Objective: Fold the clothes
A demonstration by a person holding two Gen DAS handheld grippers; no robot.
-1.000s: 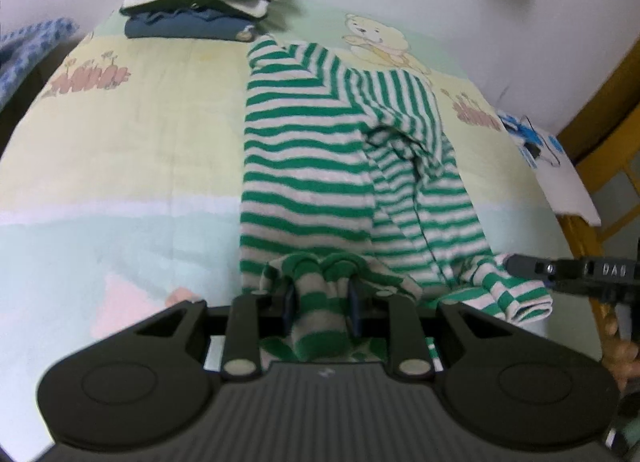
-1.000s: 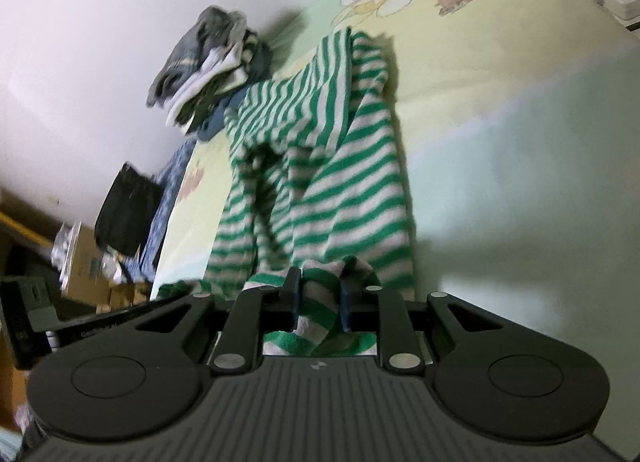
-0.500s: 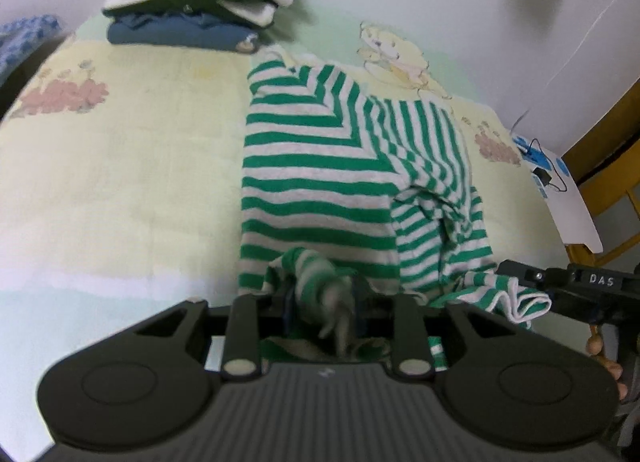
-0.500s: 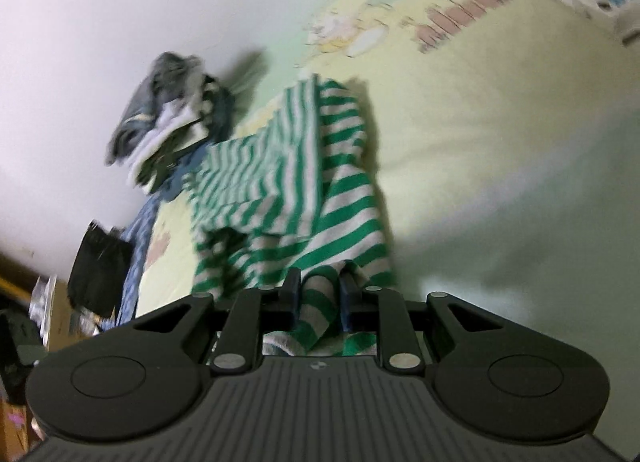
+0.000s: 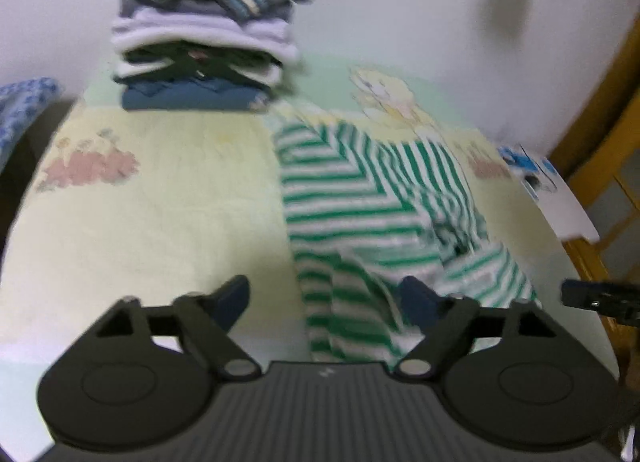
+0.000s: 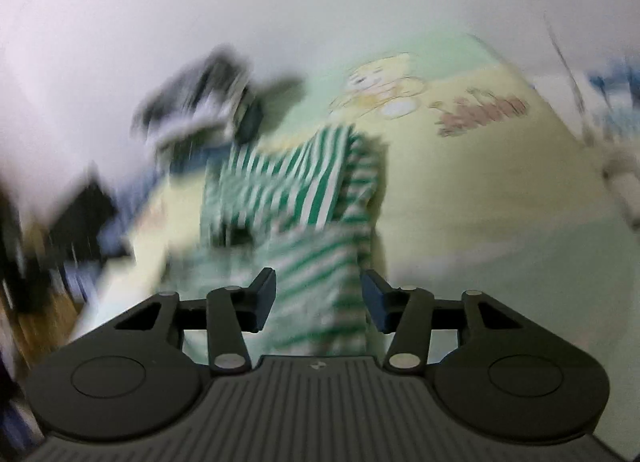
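Pastel bedding printed with a cartoon bear (image 5: 384, 98) carries the work as I watch both tools let go of a green-and-white striped garment (image 5: 360, 198). Between the fingers of my left gripper (image 5: 326, 302), the jaws have just been opening and now stand spread wide, a loose fold of striped cloth lying between them but pressed by neither pad. On my right gripper (image 6: 318, 298), the jaws have likewise just been opening; they stand apart with the cloth's near edge running up between them, no pad visibly biting it, though that view is badly smeared. Beyond the fingers, the garment lies on the bed (image 5: 160, 198) as a narrow, rumpled strip reaching toward a stack of folded clothes (image 5: 204, 42) against the wall. At the far right, a white board (image 5: 560, 202) sits beside the bed. I judge this the release after a fold has been laid down. Next, I would back both tools clear without dragging the cloth, then pick a fresh edge, probably the near end, for the following fold.
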